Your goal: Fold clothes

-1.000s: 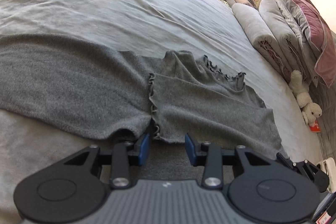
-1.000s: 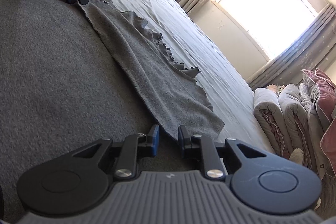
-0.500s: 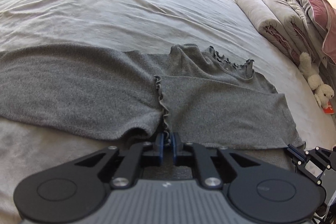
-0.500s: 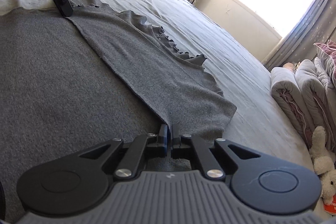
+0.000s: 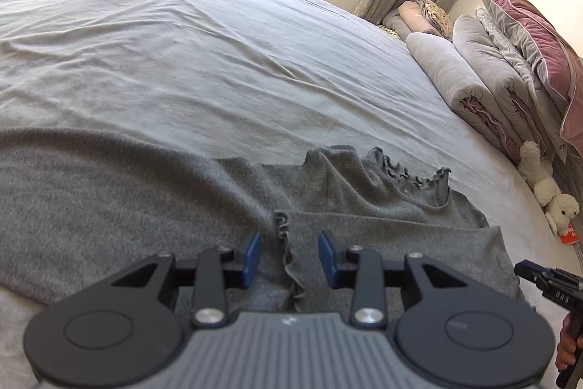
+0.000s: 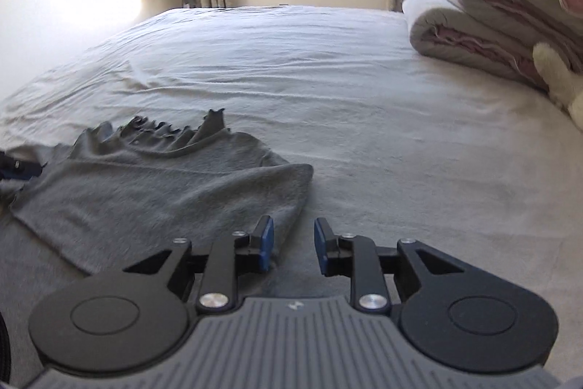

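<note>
We had the grey top (image 5: 364,225) lying flat on the bed (image 5: 218,61). Our left hand-held gripper (image 5: 289,256) was opening around its frilly cuff (image 5: 288,250); our right hand-held gripper (image 6: 289,243) was opening, empty, beside the folded edge. We should smooth each fold gently.

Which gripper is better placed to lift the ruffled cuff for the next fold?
Left, probably. The left gripper straddles the ruffled cuff, jaws opening. The right gripper, also opening, sits at the garment's plain edge.

Beyond the grey garment (image 5: 364,206) the bed (image 5: 182,61) lies open, hemmed only on the right by rolled quilts (image 5: 473,79) (a plush toy (image 5: 546,192) beside them).
</note>
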The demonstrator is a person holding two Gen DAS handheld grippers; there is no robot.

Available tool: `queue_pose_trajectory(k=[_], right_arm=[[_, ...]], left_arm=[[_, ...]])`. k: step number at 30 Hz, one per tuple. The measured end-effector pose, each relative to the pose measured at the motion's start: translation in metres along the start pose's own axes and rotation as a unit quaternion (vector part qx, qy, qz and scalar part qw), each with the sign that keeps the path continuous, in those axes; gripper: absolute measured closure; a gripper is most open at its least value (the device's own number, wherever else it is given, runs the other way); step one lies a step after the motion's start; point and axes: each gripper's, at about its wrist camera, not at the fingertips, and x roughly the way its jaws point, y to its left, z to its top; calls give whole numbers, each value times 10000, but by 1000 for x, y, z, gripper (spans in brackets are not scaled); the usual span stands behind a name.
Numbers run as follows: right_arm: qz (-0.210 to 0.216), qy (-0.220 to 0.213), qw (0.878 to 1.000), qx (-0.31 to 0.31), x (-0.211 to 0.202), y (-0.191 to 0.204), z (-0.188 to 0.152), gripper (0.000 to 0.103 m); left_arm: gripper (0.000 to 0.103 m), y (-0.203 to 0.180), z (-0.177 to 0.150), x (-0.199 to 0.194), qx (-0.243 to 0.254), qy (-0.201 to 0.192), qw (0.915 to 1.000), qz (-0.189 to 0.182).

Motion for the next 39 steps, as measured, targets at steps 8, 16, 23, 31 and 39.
queue_pose_trajectory(k=[8, 16, 23, 31, 39], right_arm=[[781, -65, 9874, 1374, 27, -42, 8, 71], [967, -146, 9832, 1538, 27, -45, 8, 70], [903, -190, 9860, 1391, 35, -37, 11, 71], [10, -301, 9971, 705, 42, -11, 12, 98], [-304, -445, 9973, 499, 17, 6, 22, 88]], left_arm=[[88, 11, 1, 13, -329, -185, 9985, -401], [98, -7, -9, -2, 94, -680, 9976, 75], [97, -7, -13, 6, 160, -579, 9976, 338], [93, -11, -17, 9, 433, -590, 9962, 473], [59, -6, -9, -11, 162, -662, 9961, 564]])
